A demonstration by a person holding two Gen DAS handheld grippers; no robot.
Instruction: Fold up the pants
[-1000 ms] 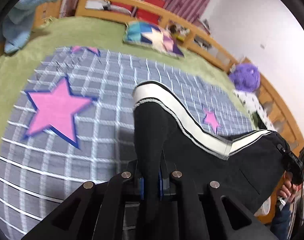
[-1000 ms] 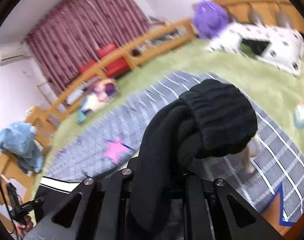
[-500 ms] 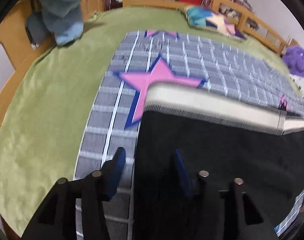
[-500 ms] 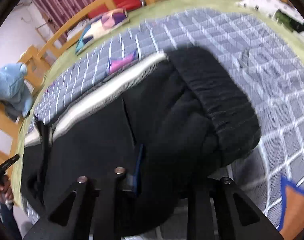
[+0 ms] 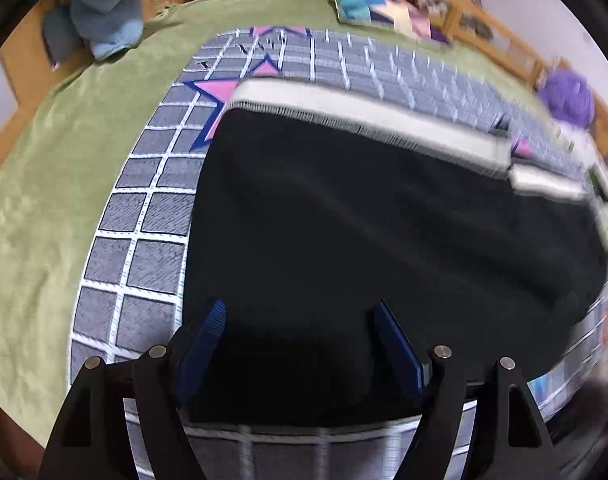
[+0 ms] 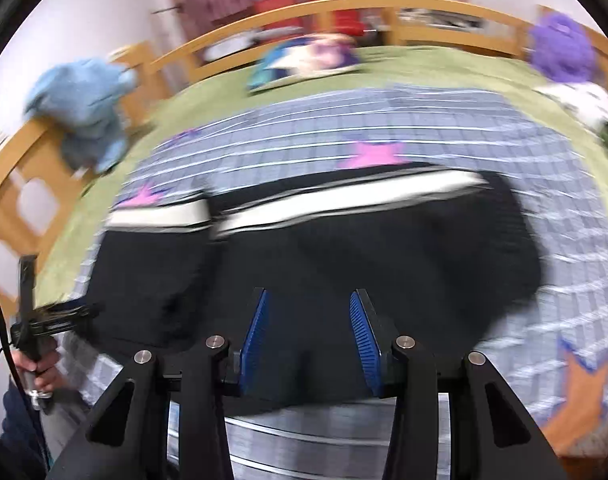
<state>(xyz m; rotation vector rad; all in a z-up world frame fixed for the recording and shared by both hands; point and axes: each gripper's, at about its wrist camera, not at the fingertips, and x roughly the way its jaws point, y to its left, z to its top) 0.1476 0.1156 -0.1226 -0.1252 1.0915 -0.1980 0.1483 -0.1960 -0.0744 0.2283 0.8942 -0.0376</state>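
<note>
The black pants point(image 5: 364, 248) lie spread flat across the middle of both frames on a grey quilt point(image 5: 144, 240) with a white grid and pink stars edged in blue. The fabric looks soft and matte, and a broad cream stripe point(image 5: 344, 114) with fine ribbed edging runs along the far side seam. In the right wrist view the pants point(image 6: 344, 256) appear folded over, their right end rounded and blurred. Under the quilt, a velvety olive-green bedspread point(image 5: 36, 220) covers the bed, framed by a curved wooden rail point(image 6: 344, 4).

The left hand-held gripper point(image 5: 298, 344), at the bottom of its frame, has its jaws opening wide; the blue ribbed pads point(image 5: 206, 340) stand apart over the black cloth without pressing it. The right hand-held gripper point(image 6: 308, 328) is likewise opening, its pads point(image 6: 256, 328) clear of the cloth beneath.

A crumpled light-blue towel point(image 6: 84, 100) hangs on the rail at upper left, a patchwork cushion point(image 6: 308, 58) sits at the top, and a fuzzy purple plush point(image 6: 562, 50) at upper right
</note>
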